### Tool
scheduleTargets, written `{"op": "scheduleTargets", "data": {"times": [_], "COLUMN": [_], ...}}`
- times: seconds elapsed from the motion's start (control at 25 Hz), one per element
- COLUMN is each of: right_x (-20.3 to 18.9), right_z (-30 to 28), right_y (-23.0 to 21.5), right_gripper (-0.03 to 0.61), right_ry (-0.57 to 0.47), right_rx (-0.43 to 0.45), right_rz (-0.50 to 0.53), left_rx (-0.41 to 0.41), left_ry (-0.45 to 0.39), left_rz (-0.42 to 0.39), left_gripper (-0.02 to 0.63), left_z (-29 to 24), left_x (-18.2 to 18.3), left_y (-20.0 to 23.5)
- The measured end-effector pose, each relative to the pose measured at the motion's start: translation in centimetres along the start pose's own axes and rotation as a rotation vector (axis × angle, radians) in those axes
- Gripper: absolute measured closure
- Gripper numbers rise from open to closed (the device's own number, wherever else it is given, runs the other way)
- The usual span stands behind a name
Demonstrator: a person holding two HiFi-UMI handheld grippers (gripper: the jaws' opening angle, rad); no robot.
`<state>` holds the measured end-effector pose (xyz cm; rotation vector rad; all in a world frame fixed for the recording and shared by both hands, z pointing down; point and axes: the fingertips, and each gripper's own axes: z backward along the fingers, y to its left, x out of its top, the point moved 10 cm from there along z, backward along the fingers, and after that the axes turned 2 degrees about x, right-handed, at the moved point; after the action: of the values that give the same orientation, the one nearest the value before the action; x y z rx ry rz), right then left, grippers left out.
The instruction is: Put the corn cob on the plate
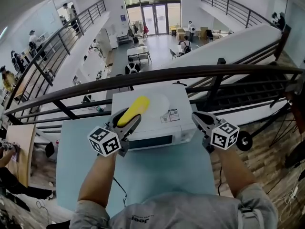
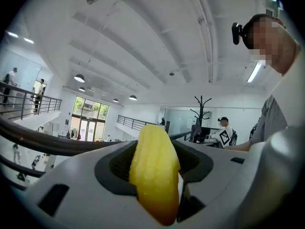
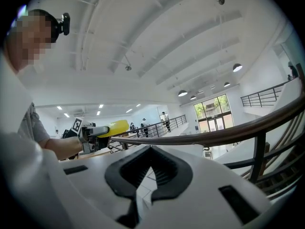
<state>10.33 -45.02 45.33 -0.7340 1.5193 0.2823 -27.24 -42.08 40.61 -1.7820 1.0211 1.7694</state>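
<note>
The yellow corn cob point(image 1: 134, 110) sticks out forward between the jaws of my left gripper point(image 1: 131, 118), which is shut on it over the left part of a white microwave's top. In the left gripper view the corn cob point(image 2: 155, 171) fills the gap between the pads. A white plate point(image 1: 162, 102) lies on the microwave's top just right of the cob's tip. My right gripper point(image 1: 200, 119) hovers at the microwave's right side, shut with nothing in it. The right gripper view shows the corn cob point(image 3: 113, 127) at a distance to the left.
The white microwave point(image 1: 159, 130) stands on a light-blue table point(image 1: 162, 175), with a small card point(image 1: 172, 114) on its top. A dark railing point(image 1: 190, 73) runs just behind, with a lower floor beyond it. A cable point(image 1: 119, 187) trails over the table.
</note>
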Motion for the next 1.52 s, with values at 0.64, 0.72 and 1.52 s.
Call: {"op": "scheduleTargets", "data": {"times": [0.64, 0.72, 1.52], "right_x": [0.5, 0.4, 0.3], "right_z": [-6.3, -7.1, -9.9], "right_y": [-3.8, -4.1, -5.1], "right_gripper": [0.561, 0.561, 0.561], "right_ry": [-0.007, -0.004, -0.001], "right_rx": [0.051, 0.055, 0.089], "right_rz": [0.008, 0.004, 0.009], "left_rx": [-0.01, -0.013, -0.001], "left_ry": [0.197, 0.209, 0.333], "left_rz": [-0.072, -0.073, -0.112], "left_gripper": [0.379, 0.379, 0.379], "left_z": [-8.9, -9.7, -13.8], "left_x": [-2.3, -2.6, -4.2], "left_y": [3.6, 4.0, 5.8]}}
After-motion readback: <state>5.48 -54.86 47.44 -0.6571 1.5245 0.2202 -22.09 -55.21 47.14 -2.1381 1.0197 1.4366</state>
